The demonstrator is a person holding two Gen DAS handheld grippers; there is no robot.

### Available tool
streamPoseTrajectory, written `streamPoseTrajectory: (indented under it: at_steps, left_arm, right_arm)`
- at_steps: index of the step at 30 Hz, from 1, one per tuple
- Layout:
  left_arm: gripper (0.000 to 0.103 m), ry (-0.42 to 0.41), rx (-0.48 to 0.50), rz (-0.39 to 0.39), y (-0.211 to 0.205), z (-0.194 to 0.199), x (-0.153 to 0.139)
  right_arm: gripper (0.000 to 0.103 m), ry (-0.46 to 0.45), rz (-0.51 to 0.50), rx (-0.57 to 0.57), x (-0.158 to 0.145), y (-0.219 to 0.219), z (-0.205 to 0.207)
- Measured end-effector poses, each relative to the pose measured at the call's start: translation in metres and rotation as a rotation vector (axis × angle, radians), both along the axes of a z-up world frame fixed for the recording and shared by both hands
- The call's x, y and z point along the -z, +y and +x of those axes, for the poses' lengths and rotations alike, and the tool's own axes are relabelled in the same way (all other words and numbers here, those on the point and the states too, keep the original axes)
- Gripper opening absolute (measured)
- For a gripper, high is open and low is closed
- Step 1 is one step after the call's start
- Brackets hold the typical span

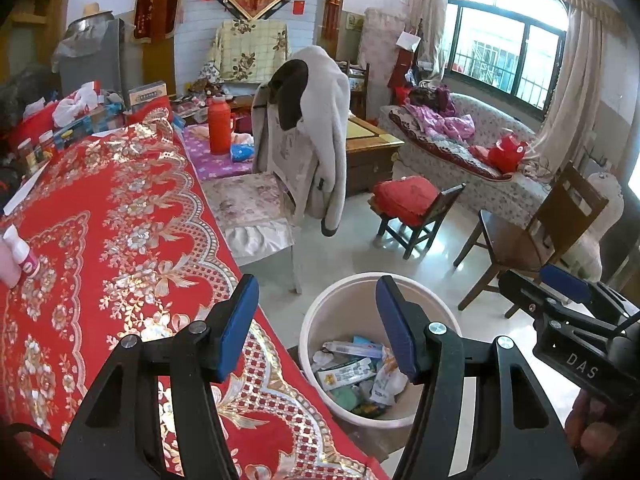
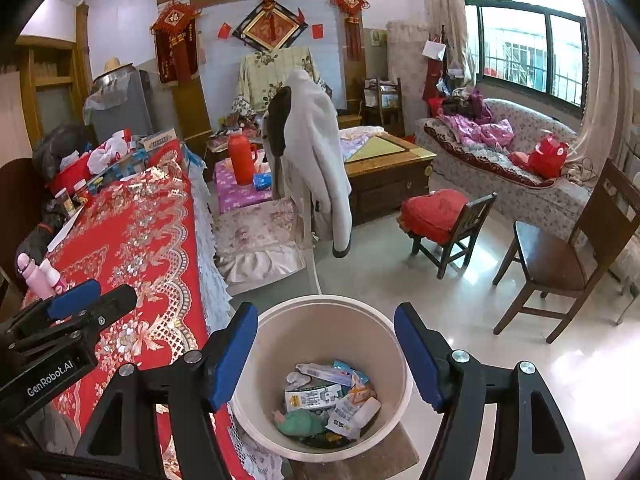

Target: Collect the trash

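A white round bin (image 2: 394, 344) stands on a low stool beside the table, with several wrappers and cartons (image 2: 326, 400) lying in its bottom. My right gripper (image 2: 326, 354) hangs open above the bin, nothing between its blue pads. My left gripper (image 1: 316, 326) is open too, held over the table's edge and the bin (image 1: 320, 300), its jaws bare. The trash (image 1: 356, 372) shows between its fingers. Each view catches the other gripper at its side: the right one (image 1: 560, 284) and the left one (image 2: 76, 300).
The table wears a red and gold cloth (image 1: 120, 216), with pink bottles (image 2: 40, 276) at its left edge and boxes and jars (image 1: 80, 116) at its far end. A chair draped with a white coat (image 2: 312, 152), a small red-cushioned chair (image 2: 444, 216) and a wooden chair (image 2: 560, 256) stand on the tiled floor.
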State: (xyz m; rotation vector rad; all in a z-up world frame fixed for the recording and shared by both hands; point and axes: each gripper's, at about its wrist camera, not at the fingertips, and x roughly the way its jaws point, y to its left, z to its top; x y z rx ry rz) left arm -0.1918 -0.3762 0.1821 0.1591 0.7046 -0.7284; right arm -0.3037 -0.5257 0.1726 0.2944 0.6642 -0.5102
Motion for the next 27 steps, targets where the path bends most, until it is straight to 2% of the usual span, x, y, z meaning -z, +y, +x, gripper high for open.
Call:
streamPoseTrajectory:
  at_steps: [27]
  left_arm:
    - [0.06, 0.004, 0.007, -0.003, -0.0039, -0.0023, -0.0018]
  right_arm:
    - [0.071, 0.009, 0.005, -0.005, -0.0004, 0.0025, 0.0048]
